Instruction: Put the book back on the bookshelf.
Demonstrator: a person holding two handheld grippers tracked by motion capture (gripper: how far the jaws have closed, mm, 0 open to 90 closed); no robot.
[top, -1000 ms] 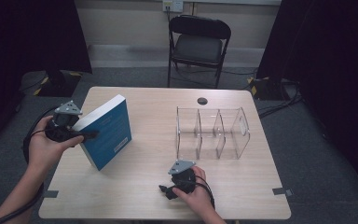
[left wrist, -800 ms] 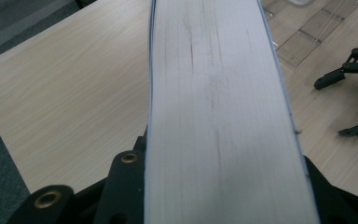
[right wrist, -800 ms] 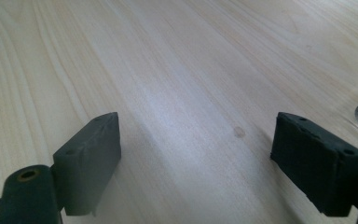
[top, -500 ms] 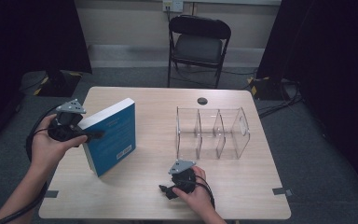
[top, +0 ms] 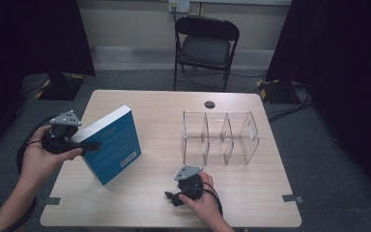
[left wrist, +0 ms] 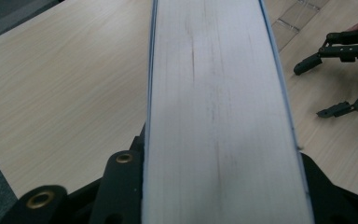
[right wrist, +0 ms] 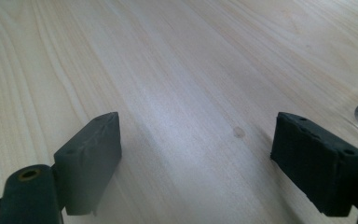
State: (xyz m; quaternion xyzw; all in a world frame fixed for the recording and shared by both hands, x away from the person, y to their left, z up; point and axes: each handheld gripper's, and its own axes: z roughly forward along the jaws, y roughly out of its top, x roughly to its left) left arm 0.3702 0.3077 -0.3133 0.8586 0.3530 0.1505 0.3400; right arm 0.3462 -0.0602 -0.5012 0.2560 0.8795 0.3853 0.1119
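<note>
High view, left claw (top: 89, 146) gripping tilted book (top: 110, 144)

Pale matt wood-grain table (top: 251, 203) — clear glossy plastic organiser (top: 220, 137), book (top: 111, 145) with smooth blue cover, paper edges.

My left gripper (top: 84, 146) is black, topped by a grey three-cornered plate, with a black cable looping from it. Brass-coloured eyelets sit in its jaw arms. My right gripper (top: 170, 197) matches: black body, grey plate, black cable; its pads are dark grey blocks with small holes.
</note>
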